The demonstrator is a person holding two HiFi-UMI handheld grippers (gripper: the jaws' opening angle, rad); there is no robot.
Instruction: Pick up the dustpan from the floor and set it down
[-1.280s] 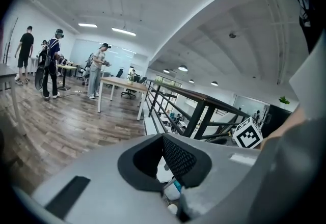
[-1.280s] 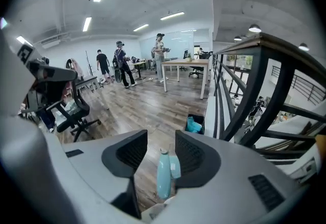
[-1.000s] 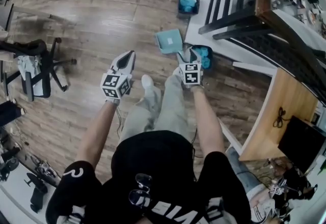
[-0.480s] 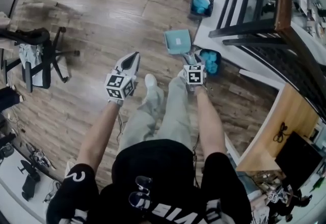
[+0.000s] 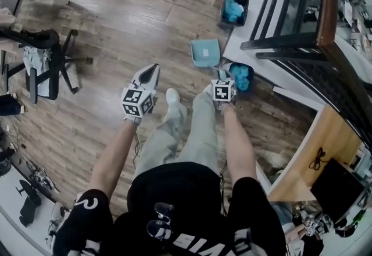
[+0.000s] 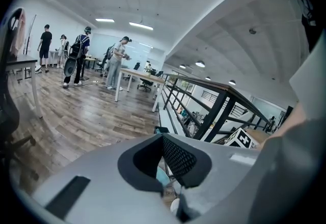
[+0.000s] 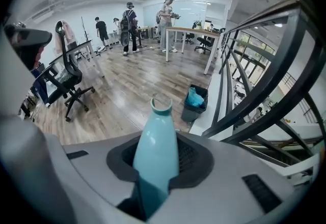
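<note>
Right, from over the person's head you get the layout. The teal dustpan (image 5: pixel 206 52) sits on the wood floor (image 5: pixel 116 10), just beside the white ledge (image 5: pixel 256 54) under the black railing (image 5: pixel 302 39). One black bin (image 5: pixel 234 9) full of blue stuff stands further up that ledge, and another bin (image 5: pixel 240 76) is right next to the right gripper (image 5: pixel 218 71). What that view won't give you is the grip itself, since the marker cube (image 5: pixel 222 91) covers it.

The right gripper view settles it. The right gripper (image 7: pixel 158 164) has just been closing its jaws, and the dustpan's handle (image 7: pixel 158 141) now stands pinched between the pads, its open end poking up past them. The pan is out of sight there (you see an office chair (image 7: pixel 71 83) and people (image 7: pixel 168 17) by far desks instead). I can't say from here whether the pan has left the floor.

The left gripper (image 5: pixel 154 68) carries nothing. In its own view the left gripper (image 6: pixel 163 139) shows jaw tips that look to meet, though the angle is awkward, with only a sliver of floor behind them.

Both forearms reach forward and down from the shoulders. The right tips steeply at the handle. The left is flatter, out over bare boards to the left of the person's white shoe (image 5: pixel 172 95).
</note>
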